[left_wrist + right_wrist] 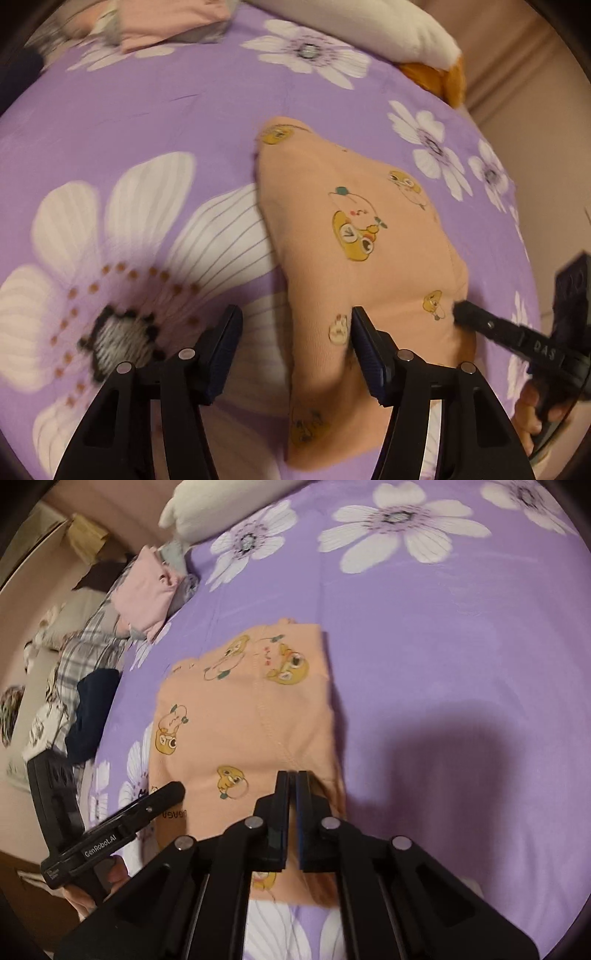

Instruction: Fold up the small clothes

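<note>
The left gripper [295, 325] hangs spread over the garment's [354, 236] lower-left edge, pinching nothing. The garment runs lengthwise up the frame on the sheet [147, 110]. The right gripper [293, 775], jaws pressed together, pins its lower-right corner.

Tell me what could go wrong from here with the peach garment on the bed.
1. The right gripper is shut at the peach garment's near edge; pulling alone could drag the garment across the purple sheet and undo the fold.
2. The left gripper is open, straddling the garment's side edge; closing there might also pinch the sheet.
</note>
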Motion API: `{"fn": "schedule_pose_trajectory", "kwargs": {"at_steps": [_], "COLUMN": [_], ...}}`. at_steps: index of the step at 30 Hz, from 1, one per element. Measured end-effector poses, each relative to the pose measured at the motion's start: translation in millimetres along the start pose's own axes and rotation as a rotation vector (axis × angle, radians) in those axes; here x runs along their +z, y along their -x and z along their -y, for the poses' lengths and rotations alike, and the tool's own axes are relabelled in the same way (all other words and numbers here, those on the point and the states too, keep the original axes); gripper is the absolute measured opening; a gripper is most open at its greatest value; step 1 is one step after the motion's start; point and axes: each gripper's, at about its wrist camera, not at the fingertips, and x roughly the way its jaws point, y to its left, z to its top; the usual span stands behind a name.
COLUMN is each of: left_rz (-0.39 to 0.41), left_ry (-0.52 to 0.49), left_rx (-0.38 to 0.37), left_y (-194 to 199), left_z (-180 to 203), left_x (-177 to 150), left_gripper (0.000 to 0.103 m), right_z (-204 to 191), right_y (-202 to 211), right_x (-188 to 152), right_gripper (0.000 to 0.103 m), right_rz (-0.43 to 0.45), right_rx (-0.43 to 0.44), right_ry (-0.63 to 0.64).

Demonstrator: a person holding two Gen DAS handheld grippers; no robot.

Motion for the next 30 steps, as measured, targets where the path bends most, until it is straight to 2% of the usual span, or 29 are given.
{"fn": "schedule_pose_trajectory", "kwargs": {"at_steps": [1,3,4,5,6,9,13,17,20,22,23,24,25,26,28,29,30], "left_rz": [0.005,0.015,0.047,0.079,0.150,0.261,0.383,0.423,0.447,0.470,0.479,0.493,0.512,0.525,0.541,0.548,0.565], "left_ry": [0.020,0.011,-0.007,-0.026,-0.073,-0.141,-0.200,-0.239,-0.237,-0.232,-0.229,-0.224,-0.223,-0.227,-0.233,-0.235,-0.242], "left_rx": [0.038,0.121,0.195,0.222,0.237,0.206,0.250,0.223,0.206,0.173,0.157,0.131,0.105,0.096,0.095,0.096,0.098], "left_y": [8,19,32,40,59,99,132,148,157,166,169,173,178,180,184,186,188], "left_z": [3,13,24,28,40,58,80,89,95,96,97,96,95,95,96,97,99], "left_x": [-3,-3,-5,-6,-11,-26,-42,-51,-56,-61,-64,-65,-67,-68,-70,-72,-73], "left_gripper": [0.060,0.060,0.058,0.056,0.056,0.056,0.056,0.056,0.056,0.065,0.075,0.080,0.082,0.084,0.094,0.102,0.102], "right_z": [-3,-12,-14,-17,-17,-20,-34,-48,-56,-60,-60,-61,-62,-61,-61,-58,-58], "right_y": [8,26,32,42,53,86,123,152,165,172,177,180,184,188,196,200,203], "right_x": [-3,-8,-8,-9,-7,-10,-22,-37,-47,-52,-55,-57,-60,-62,-66,-67,-69], "right_gripper": [0.012,0.012,0.012,0.012,0.012,0.013,0.020,0.025,0.040,0.050,0.052,0.056,0.062,0.065,0.081,0.085,0.089], "right_rz": [0.016,0.056,0.068,0.089,0.117,0.181,0.258,0.326,0.372,0.398,0.414,0.423,0.435,0.453,0.481,0.497,0.509], "right_rx": [-0.025,-0.101,-0.117,-0.122,-0.118,-0.100,-0.107,-0.094,-0.122,-0.134,-0.135,-0.136,-0.141,-0.148,-0.155,-0.150,-0.143], "right_ry": [0.013,0.058,0.070,0.078,0.082,0.086,0.139,0.190,0.225,0.243,0.252,0.256,0.258,0.256,0.240,0.223,0.212]}}
